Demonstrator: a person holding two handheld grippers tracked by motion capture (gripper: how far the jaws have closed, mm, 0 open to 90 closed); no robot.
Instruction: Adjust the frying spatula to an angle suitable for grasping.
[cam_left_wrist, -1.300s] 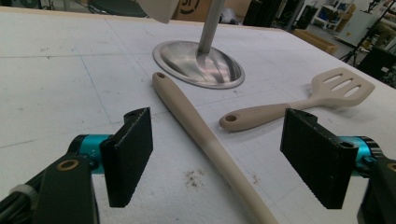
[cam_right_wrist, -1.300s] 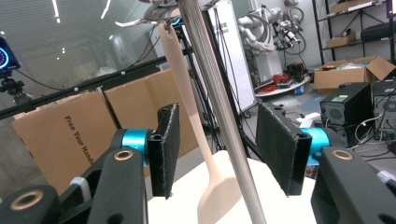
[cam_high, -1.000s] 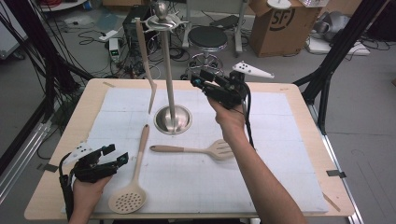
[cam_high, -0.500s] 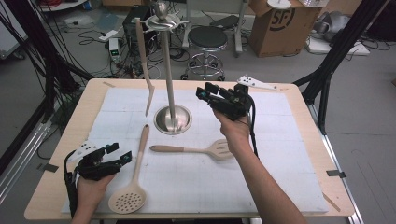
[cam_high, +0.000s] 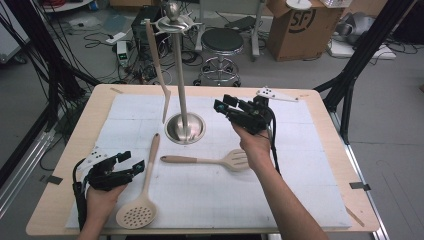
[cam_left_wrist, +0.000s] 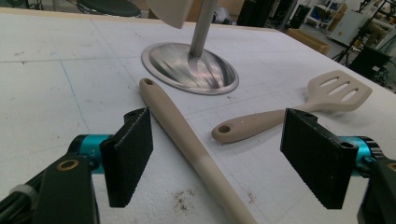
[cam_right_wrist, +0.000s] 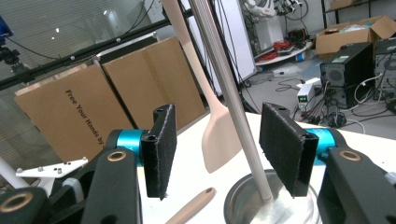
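Left gripper (cam_high: 131, 162): jaws spread, empty, near of the stand's base (cam_high: 185, 127), beside the skimmer spoon (cam_high: 141, 200).
Slotted spatula (cam_high: 220, 160): lay flat just near of the base.
Right gripper (cam_high: 220, 107): jaws spread, empty, right of the base.
Hanging spatula (cam_high: 157, 65): hung left of the pole.

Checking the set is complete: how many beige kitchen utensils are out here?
3. A spatula hangs on the metal stand; a slotted turner lies on the mat before it; a skimmer lies beside the left gripper.
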